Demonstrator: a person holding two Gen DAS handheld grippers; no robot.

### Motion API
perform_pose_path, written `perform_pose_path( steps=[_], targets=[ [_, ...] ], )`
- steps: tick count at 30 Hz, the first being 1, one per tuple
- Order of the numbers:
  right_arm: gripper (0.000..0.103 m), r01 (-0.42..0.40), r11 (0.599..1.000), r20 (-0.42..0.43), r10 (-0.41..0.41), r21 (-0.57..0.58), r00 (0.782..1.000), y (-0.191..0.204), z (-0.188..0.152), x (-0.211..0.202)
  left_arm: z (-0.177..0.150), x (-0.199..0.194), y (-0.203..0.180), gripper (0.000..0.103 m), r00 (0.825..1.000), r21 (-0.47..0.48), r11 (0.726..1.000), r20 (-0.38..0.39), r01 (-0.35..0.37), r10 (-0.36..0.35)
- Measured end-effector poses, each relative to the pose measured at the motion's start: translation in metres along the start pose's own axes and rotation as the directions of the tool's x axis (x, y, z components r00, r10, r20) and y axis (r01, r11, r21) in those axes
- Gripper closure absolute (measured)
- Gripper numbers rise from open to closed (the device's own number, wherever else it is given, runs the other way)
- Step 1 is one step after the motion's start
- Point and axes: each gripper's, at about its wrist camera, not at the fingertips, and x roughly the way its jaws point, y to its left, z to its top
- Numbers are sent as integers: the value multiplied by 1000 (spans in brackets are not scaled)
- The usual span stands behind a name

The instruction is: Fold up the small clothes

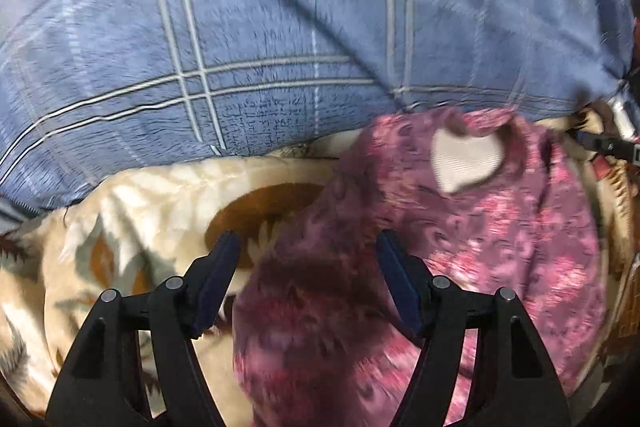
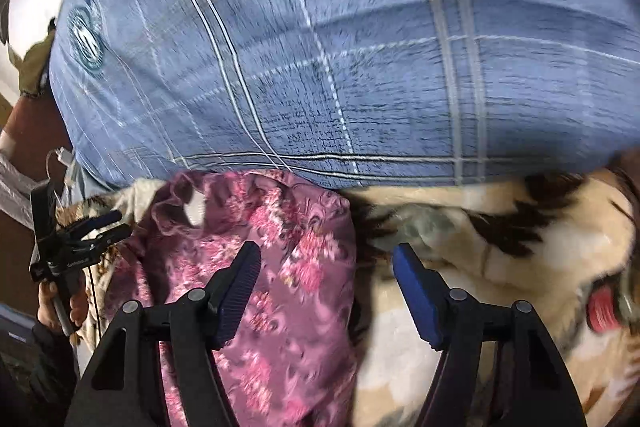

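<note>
My left gripper [image 1: 308,247] and right gripper [image 2: 326,259] both hover with fingers spread wide and grasping nothing above the pink floral garment [image 2: 276,251], which lies on the cream patterned blanket [image 2: 460,227] just in front of the blue plaid pillow [image 1: 260,27].

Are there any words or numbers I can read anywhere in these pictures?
Round teal emblem on the blue plaid pillow: lettering too blurred to read.
Small white print on the left gripper body: too small to read.
Pink floral garment and patterned blanket: no text.
</note>
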Motion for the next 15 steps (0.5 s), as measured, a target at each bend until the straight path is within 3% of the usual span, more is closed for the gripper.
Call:
perform_pose_path(
  steps=[4, 6, 7, 8, 9, 10, 11, 12, 15],
  targets=[
    [45, 84, 994, -78, -89, -69, 993, 12, 16, 55, 10, 28, 7, 33, 998, -16, 999, -47, 32, -32],
    [62, 93, 995, -104, -96, -30, 990, 8, 19, 76, 15, 36, 10, 33, 998, -23, 999, -49, 45, -46],
    [63, 91, 996, -99, -93, -25, 991, 9, 19, 78, 17, 40, 10, 38, 997, -19, 999, -56, 45, -46],
    [67, 97, 995, -92, -99, -35, 991, 11, 18, 80, 18, 44, 11, 53, 997, -13, 999, -68, 39, -40],
    [71, 111, 992, -80, -115, -52, 990, 14, 17, 79, 21, 50, 13, 60, 995, -16, 999, -90, 41, -42],
    [82, 124, 990, -77, -129, -59, 989, 15, 17, 78, 22, 51, 16, 71, 993, -33, 998, -99, 61, -64],
    [92, 134, 989, -81, -138, -59, 987, 15, 16, 76, 23, 50, 20, 88, 991, -54, 995, -95, 85, -89],
    [94, 133, 990, -73, -136, -47, 988, 13, 16, 70, 23, 42, 27, 96, 988, -87, 988, -73, 127, -133],
    [96, 108, 994, -22, -108, -30, 994, 15, 14, 41, 20, 9, 46, 98, 978, -146, 967, 11, 207, -207]
  ],
)
